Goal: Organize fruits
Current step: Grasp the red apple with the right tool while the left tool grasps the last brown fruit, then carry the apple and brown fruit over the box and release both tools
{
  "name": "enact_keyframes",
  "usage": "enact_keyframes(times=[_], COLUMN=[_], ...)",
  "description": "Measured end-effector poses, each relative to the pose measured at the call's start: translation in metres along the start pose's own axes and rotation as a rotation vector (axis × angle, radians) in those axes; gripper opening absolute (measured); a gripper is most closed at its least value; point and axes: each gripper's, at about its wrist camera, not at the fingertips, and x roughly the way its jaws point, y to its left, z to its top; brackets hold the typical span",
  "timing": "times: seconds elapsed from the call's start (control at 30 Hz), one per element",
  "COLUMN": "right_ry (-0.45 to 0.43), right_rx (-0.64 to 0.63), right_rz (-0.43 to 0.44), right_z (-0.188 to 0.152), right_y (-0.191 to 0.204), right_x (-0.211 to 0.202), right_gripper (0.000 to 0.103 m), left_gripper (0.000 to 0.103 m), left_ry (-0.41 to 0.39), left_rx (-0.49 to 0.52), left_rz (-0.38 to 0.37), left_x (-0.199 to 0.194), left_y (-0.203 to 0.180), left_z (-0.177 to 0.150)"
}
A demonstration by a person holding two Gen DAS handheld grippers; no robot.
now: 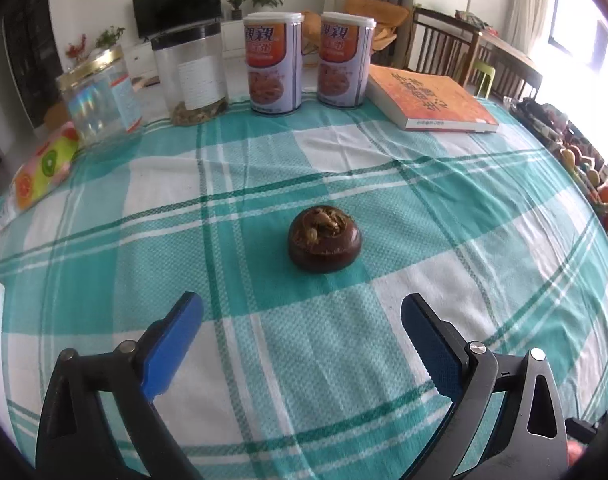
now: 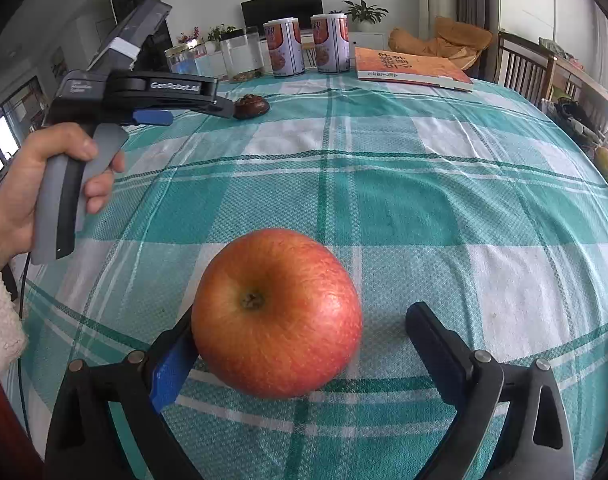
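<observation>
Altogether one apple (image 2: 276,314) loose between the wide-open right hand-held gripper (image 2: 299,330), left hand-held gripper (image 1: 301,314) open, empty, two cans (image 1: 272,64).

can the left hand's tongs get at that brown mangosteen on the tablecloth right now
Probably yes. The left tongs stand open and point at the brown mangosteen, which sits alone on the checked tablecloth. Only bare cloth lies between them; the cans and book stand well behind.

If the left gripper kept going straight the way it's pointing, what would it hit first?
Most likely the dark brown mangosteen-like fruit, centred ahead of the open left gripper on the checked tablecloth; nothing lies between them, though depth is uncertain.
</observation>
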Motion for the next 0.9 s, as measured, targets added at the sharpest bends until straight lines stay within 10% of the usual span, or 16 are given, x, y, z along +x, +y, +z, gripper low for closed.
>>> enact_keyframes(times=[0.17,0.27,0.63,0.9], right_ry=[-0.003,-0.007,-0.011,-0.007], right_rx=[0.006,0.019,0.028,0.022], right_rz=[0.005,0.011,0.015,0.004], right_z=[0.001,0.001,0.001,0.001], right_y=[-0.001,-0.003,-0.004,-0.003], right_x=[0.001,0.0,0.0,0.0], right_gripper=[0.097,0.097,0.097,0.098], left_gripper=[0.095,0.049,0.049,0.049], left_ry=[-0.016,-0.031,0.07,0.097], left_rx=[-0.061,-0.063,0.033,-0.137], left_rz=[0.023,-0.015,0.025,0.066], left_x=[0.03,0.031,-0.07,-0.136], left_y=[-0.001,0.001,0.034,0.073], left_z=[0.018,0.018,-0.089,-0.2])
